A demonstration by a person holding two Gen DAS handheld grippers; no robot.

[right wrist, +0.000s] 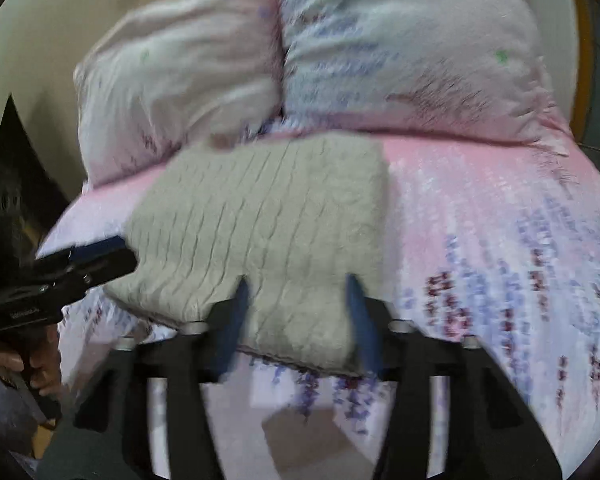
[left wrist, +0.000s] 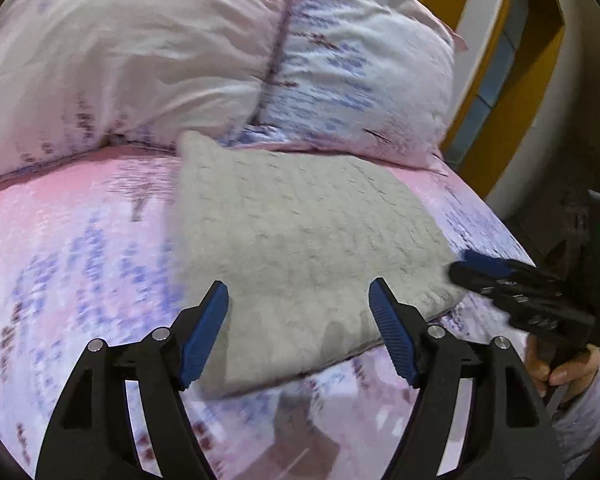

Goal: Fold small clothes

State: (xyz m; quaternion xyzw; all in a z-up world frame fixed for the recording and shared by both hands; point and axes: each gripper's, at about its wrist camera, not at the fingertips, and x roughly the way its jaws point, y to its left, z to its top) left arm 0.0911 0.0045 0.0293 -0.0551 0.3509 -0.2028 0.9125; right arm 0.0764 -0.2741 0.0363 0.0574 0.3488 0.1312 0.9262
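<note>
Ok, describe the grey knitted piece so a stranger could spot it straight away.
Start at the bed with the pink and lilac printed sheet, with two big pillows at its head. Just in front of the pillows lies the folded grey knit garment, flat on the sheet. It is the only plain grey, cable-textured thing there; everything around it is printed bedding.

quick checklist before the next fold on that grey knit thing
1. Left gripper open, nothing between its pads: ok.
2. Right gripper open, not clamping the cloth: ok.
3. Grey ribbed knit garment lying flat on the pink and lilac printed bedsheet, folded into a rough rectangle: ok.
4. Garment clear of the two pale printed pillows: not ok, its far corner reaches them.
5. Folded edges aligned: cannot tell, both views are blurred.
</note>
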